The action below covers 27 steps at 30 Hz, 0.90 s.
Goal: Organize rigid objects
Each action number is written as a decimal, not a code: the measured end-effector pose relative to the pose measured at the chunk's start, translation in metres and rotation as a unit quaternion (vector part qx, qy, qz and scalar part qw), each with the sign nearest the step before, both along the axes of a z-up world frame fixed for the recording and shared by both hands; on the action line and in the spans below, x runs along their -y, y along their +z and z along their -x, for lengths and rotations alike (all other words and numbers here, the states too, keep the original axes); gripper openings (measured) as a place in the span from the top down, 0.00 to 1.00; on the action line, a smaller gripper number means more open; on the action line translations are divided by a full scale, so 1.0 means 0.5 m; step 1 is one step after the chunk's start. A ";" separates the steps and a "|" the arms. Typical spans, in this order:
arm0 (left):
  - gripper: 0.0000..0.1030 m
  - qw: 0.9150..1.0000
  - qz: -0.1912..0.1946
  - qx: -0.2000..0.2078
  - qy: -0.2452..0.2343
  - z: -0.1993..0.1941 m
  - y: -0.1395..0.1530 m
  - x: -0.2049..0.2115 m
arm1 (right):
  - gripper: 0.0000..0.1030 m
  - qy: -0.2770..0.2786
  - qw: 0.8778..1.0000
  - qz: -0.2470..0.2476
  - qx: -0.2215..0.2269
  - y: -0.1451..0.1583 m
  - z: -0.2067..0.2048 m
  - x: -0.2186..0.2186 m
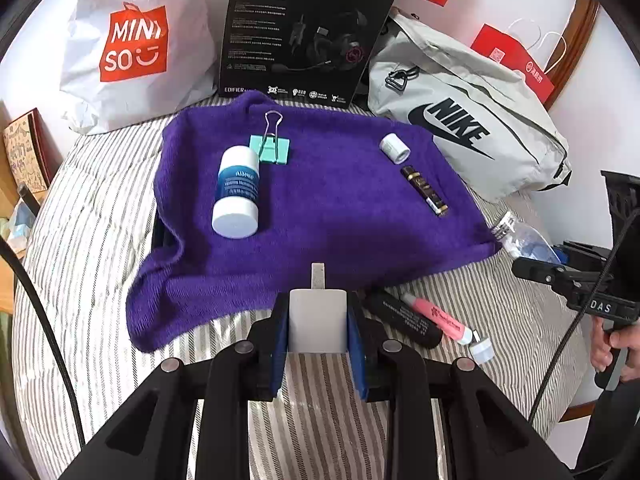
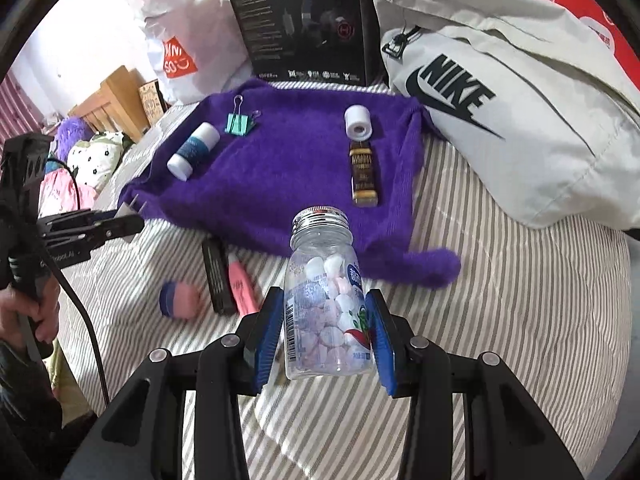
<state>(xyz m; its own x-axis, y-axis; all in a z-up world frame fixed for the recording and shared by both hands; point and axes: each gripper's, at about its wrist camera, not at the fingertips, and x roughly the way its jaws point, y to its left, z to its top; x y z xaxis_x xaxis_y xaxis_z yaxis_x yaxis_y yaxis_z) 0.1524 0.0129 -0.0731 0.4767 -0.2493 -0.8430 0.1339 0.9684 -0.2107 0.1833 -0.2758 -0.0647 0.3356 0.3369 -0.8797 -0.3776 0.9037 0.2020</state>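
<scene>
My left gripper [image 1: 318, 312] is shut on a white plug adapter [image 1: 317, 322], held just over the near edge of a purple towel [image 1: 340, 208]. My right gripper [image 2: 325, 296] is shut on a clear candy bottle [image 2: 326, 264] with a silver cap, above the striped bedding near the towel [image 2: 280, 168]. On the towel lie a white bottle with a blue label [image 1: 237, 192] [image 2: 193, 151], a teal binder clip [image 1: 270, 148] [image 2: 239, 122], a small white cylinder [image 1: 395, 148] [image 2: 358, 121] and a dark gold-trimmed tube [image 1: 425, 190] [image 2: 364, 174].
A black tube [image 1: 404, 322] [image 2: 217, 280], a pink tube [image 1: 438, 318] [image 2: 242, 288] and a pink-and-blue round piece [image 2: 178, 298] lie on the striped bedding [image 1: 100, 240]. Behind the towel stand a Miniso bag [image 1: 132, 44], a black headset box [image 1: 304, 28] and a grey Nike bag [image 1: 472, 120].
</scene>
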 end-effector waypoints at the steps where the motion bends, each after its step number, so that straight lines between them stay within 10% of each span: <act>1: 0.75 1.000 0.001 0.000 0.001 -0.005 0.001 -0.002 | 0.60 0.003 1.000 -0.001 -0.001 0.001 -0.009 -0.004; 27: 0.75 1.000 -0.012 -0.014 0.022 -0.209 -0.042 0.016 | 0.60 0.056 0.997 0.050 -0.018 -0.106 -0.158 -0.133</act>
